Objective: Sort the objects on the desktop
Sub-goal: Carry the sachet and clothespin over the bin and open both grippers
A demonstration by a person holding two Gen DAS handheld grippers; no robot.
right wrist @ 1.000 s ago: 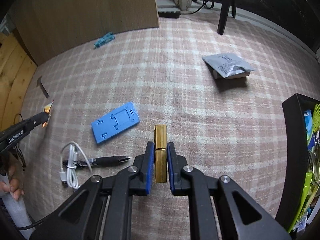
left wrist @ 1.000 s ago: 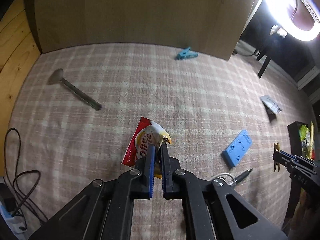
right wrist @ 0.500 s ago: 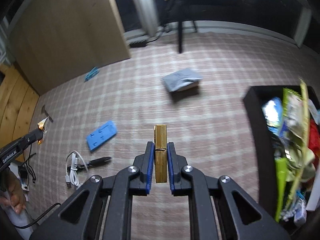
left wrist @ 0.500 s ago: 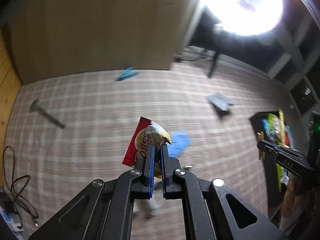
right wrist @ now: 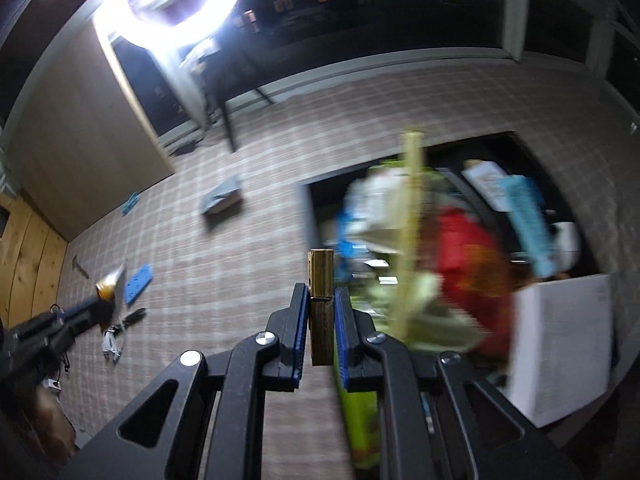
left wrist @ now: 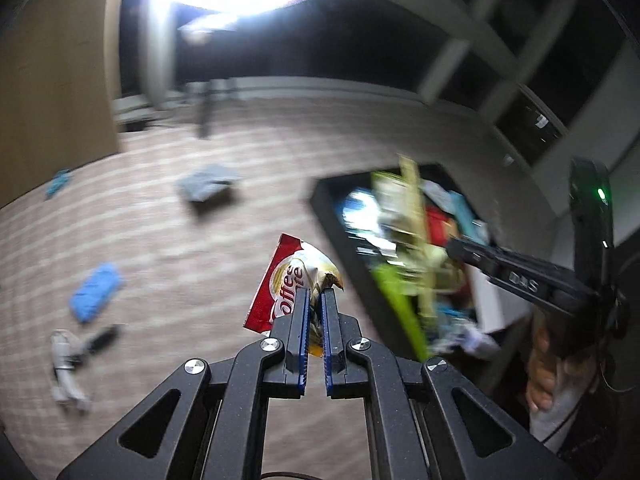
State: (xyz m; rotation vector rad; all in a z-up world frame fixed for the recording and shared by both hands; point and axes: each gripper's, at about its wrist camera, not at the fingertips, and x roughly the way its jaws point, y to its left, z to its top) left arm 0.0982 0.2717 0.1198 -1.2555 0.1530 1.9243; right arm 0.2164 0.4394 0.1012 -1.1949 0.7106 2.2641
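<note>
The red coffee sachet (left wrist: 286, 280) sits pinched between the left gripper (left wrist: 315, 300) fingers, held in the air above the checked desk (left wrist: 180, 264) just left of the black bin (left wrist: 332, 216). The wooden clothespin (right wrist: 321, 304) is clamped upright in the right gripper (right wrist: 321, 312), tilted down over the crowded bin's near edge; bare cloth lies open to the left

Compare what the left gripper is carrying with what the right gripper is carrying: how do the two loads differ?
The left gripper pinches a soft, crumpled red-and-white coffee sachet; the right gripper clamps a rigid, straight wooden clothespin. The sachet flares out to the left beyond the pads; the clothespin stands upright between them, sticking out past the tips. Both are gripped firmly, near the cluttered black bin.
</note>
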